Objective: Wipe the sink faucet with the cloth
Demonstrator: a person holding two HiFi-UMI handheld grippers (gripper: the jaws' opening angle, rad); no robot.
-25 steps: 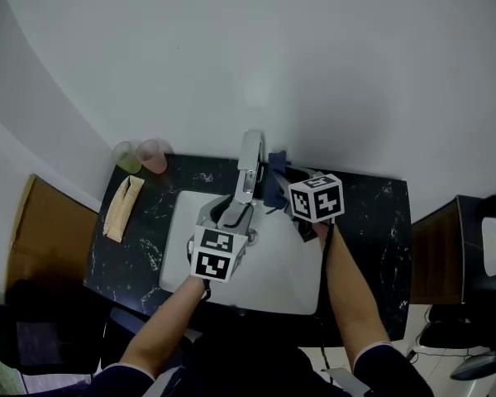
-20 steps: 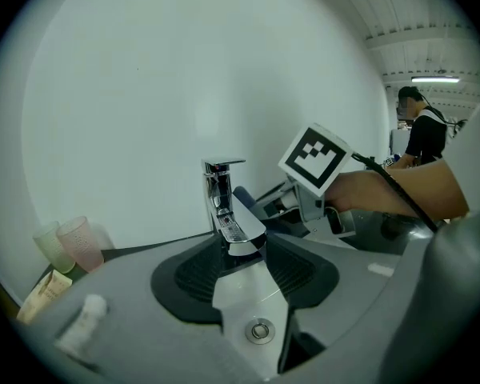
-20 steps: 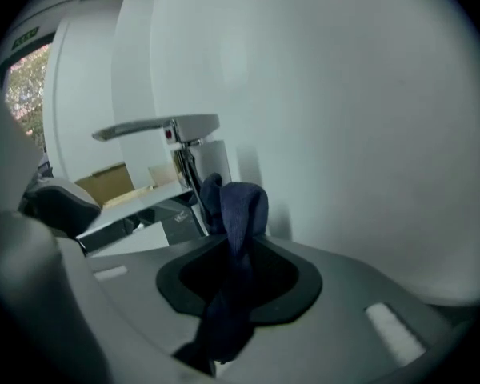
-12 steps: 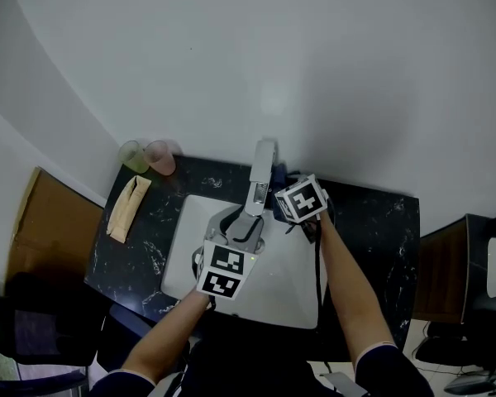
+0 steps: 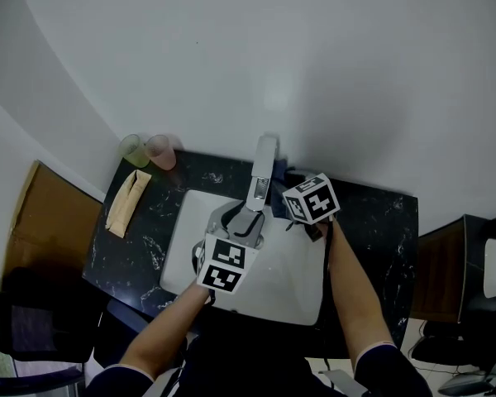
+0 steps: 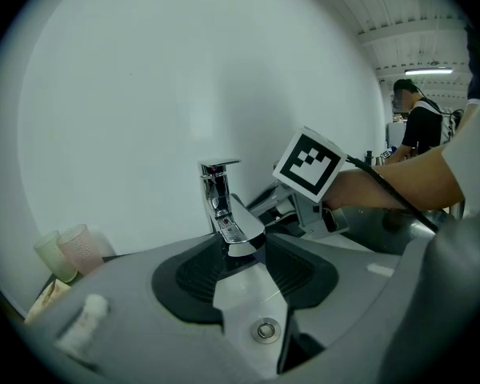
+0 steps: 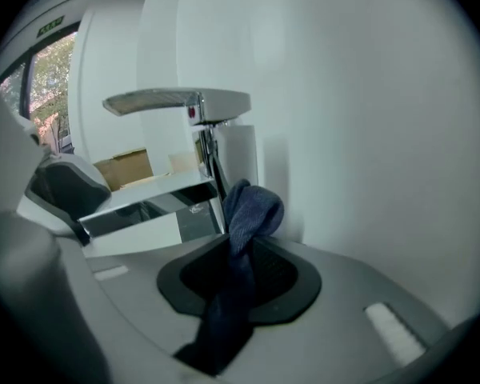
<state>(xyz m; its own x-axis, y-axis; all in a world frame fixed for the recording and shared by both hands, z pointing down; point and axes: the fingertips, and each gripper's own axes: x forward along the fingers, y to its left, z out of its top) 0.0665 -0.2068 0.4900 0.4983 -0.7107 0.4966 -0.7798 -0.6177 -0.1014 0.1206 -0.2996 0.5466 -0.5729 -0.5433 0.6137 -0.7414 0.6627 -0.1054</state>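
Holds the cloth (image 7: 248, 214) clamped in the right gripper (image 7: 240, 282) at the faucet's (image 5: 260, 180) 3 o'clock, straddles the spout (image 6: 240, 234) with the wide-open left gripper (image 6: 244, 274); next probably calls for rubbing the stem.

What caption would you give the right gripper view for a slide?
A blue cloth, pinched in the right hand-held gripper, beside the chrome faucet.
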